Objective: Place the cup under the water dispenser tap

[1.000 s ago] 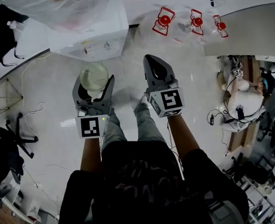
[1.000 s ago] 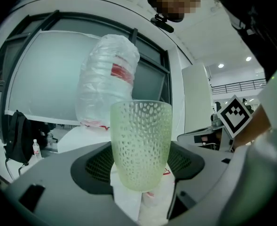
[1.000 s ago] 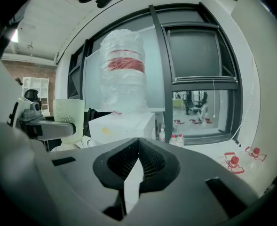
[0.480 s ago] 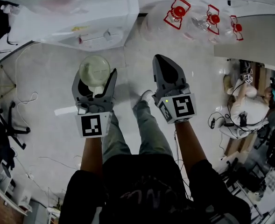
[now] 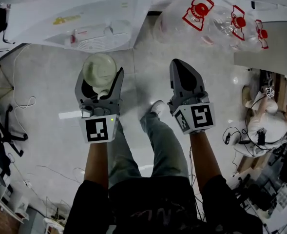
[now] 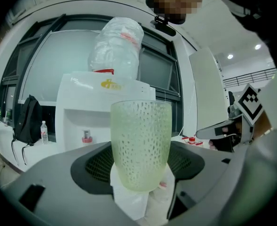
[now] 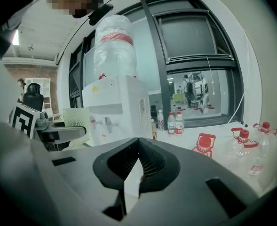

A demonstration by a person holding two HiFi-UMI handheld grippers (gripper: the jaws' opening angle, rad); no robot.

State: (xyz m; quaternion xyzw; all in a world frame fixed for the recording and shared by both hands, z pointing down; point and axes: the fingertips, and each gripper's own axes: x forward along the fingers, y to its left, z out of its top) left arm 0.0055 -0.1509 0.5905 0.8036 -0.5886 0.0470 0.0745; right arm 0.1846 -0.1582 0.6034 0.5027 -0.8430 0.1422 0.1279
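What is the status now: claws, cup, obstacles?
Left claw shut on cup, upright. Right claw shut, empty. Cup not yet under water dispenser tap. Nothing seen in the way.

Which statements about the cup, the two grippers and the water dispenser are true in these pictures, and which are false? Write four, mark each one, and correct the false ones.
1. The left gripper holds the cup upright. True.
2. The right gripper holds a small bottle. False: its jaws are shut together with nothing between them.
3. A big bottle sits upside down on top of the water dispenser. True.
4. The cup already stands under the tap. False: the cup is held in the air, in front of the water dispenser and short of the tap.
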